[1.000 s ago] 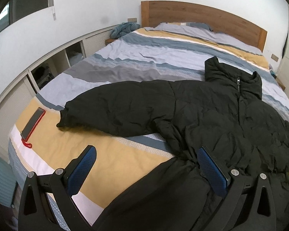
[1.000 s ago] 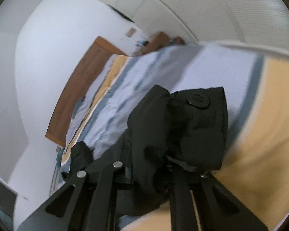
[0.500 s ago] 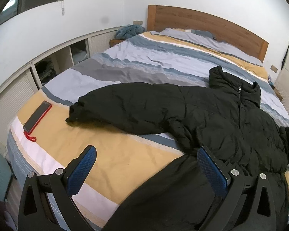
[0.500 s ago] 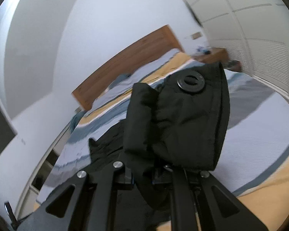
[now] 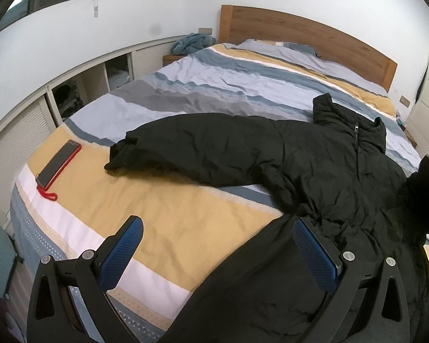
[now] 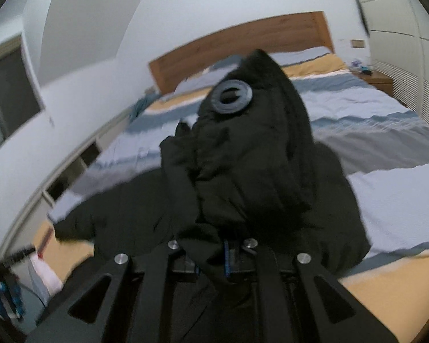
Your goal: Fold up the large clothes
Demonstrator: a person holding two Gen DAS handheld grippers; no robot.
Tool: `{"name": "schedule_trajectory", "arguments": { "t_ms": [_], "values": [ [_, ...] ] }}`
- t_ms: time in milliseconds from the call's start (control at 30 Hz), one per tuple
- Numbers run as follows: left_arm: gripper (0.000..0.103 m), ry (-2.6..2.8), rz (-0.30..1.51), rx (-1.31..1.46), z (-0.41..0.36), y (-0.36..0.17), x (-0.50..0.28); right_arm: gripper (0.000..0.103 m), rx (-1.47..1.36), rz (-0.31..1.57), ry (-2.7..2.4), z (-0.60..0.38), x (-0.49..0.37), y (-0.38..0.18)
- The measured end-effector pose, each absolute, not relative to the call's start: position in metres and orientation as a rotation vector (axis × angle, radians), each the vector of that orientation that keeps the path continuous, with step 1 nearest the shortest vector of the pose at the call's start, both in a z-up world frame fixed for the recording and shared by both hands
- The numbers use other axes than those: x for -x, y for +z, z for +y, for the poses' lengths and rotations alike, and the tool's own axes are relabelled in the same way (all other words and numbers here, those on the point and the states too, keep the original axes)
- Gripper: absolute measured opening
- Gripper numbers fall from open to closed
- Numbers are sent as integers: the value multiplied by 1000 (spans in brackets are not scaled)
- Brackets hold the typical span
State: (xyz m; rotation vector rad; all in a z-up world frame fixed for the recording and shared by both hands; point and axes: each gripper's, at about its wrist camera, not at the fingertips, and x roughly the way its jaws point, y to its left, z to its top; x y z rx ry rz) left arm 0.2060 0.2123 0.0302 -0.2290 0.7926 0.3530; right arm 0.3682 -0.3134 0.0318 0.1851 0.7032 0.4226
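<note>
Big black padded zip-front jacket (image 5: 314, 171) lies front-up across the striped blue, grey and yellow bedspread (image 5: 186, 223), collar toward the wooden headboard (image 5: 300, 31), hem hanging off the near edge of the bed. One sleeve (image 5: 191, 145) is spread flat out to the side w/ its cuff near a phone in a red case (image 5: 58, 164).

Right claw (image 6: 226, 260) is clenched on the other sleeve's cuff (image 6: 251, 154), which is lifted off the bed over the jacket body; a round snap (image 6: 232, 100) shows on the cuff tab. Left claw (image 5: 214, 257) is released, nothing between the blue pads (image 5: 120, 254), hovering over the hem at the bed edge.

Handling, my read: soft, puffy, bulky but prob. light; shell looks smooth, so likely slippery & springy, folds may pop open. Best grip pts are cuffs, hem corners, collar, i.e. edges where fabric bunches thin enough for the pads. Flat sleeve's cuff is the obvious take for the left.
</note>
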Motion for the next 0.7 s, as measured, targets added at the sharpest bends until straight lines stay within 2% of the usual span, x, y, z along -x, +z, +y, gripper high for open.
{"name": "schedule_trajectory", "arguments": {
  "t_ms": [333,433,500,700],
  "values": [
    [102,342,793,233,210,35,-194,17,-4,895,418,-248,-361,-34],
    [102,337,782,230,203,43,-190,27,6,914,434,-241,-360,-34],
    [102,331,772,230,196,49,-188,54,4,924,483,-237,-356,-32],
    [102,240,753,220,160,67,-187,57,10,887,609,-224,-328,-12]
  ]
}}
